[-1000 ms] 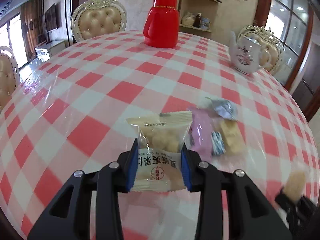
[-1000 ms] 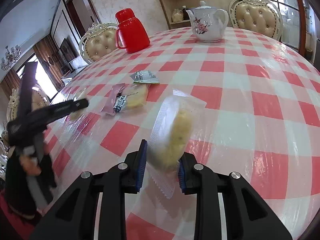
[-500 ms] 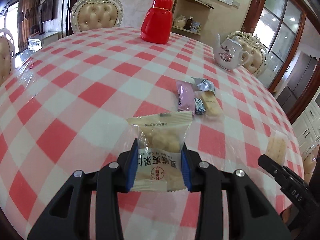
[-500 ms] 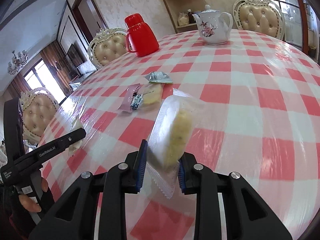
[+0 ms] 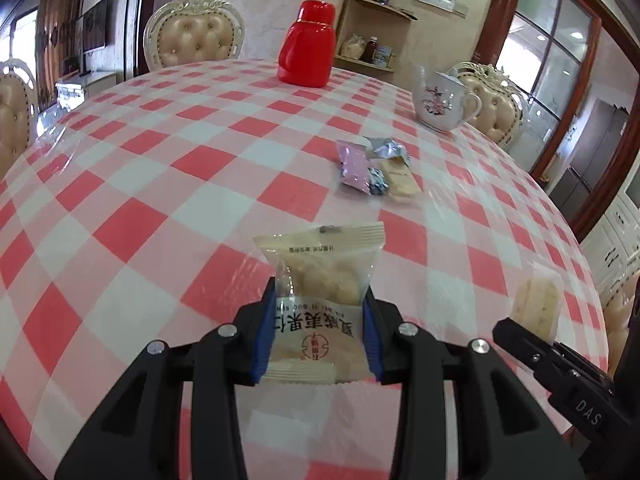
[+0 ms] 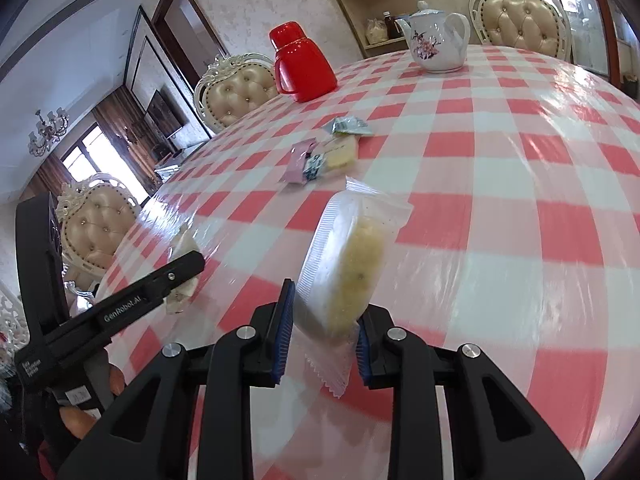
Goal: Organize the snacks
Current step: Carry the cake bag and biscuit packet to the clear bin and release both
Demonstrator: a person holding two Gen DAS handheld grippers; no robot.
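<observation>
Keeping both grippers [image 5: 318, 332] [image 6: 322, 336] clamped on their clear-wrapped biscuit packets [image 5: 320, 280] [image 6: 348, 264], carrying level toward the table-centre snack pile [image 5: 376, 168].

A round table [image 5: 168, 168] carries a red-and-white checked cloth [image 5: 120, 216] under clear plastic. At its far side stands a red flask [image 5: 306, 44]; to the right of it, also far, a white flowered teapot [image 5: 440, 100]. Nearer the middle lies a small cluster of snacks, touching: a pink packet [image 5: 354, 166], a silver packet [image 5: 386, 148], a small blue-white candy [image 5: 378, 182] and a pale biscuit pack [image 5: 402, 178].
</observation>
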